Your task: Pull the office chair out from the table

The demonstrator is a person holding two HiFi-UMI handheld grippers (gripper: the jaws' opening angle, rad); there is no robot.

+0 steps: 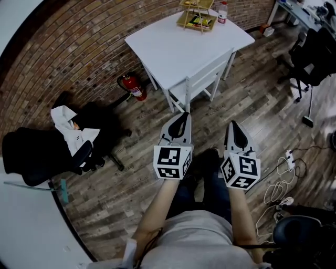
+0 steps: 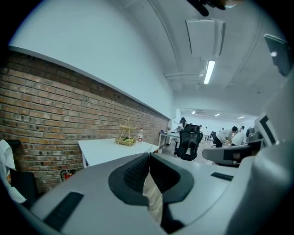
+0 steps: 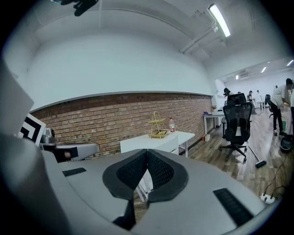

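Observation:
A white chair (image 1: 202, 84) stands tucked under the near edge of a white table (image 1: 173, 42) by the brick wall. Both of my grippers hang side by side over the wooden floor, a short way in front of that chair and touching nothing. The left gripper (image 1: 184, 114) is shut and empty, and so is the right gripper (image 1: 231, 123). In the left gripper view the shut jaws (image 2: 149, 156) point past the table (image 2: 105, 149). In the right gripper view the shut gripper (image 3: 147, 150) points at the table (image 3: 186, 135). A black office chair (image 1: 310, 50) stands apart at the far right.
A wire rack (image 1: 197, 16) and a bottle (image 1: 222, 11) stand on the table. A red fire extinguisher (image 1: 134, 86) sits by the wall. At the left a black chair (image 1: 42, 152) carries a white cloth (image 1: 71, 131). Cables (image 1: 281, 184) lie on the floor at the right.

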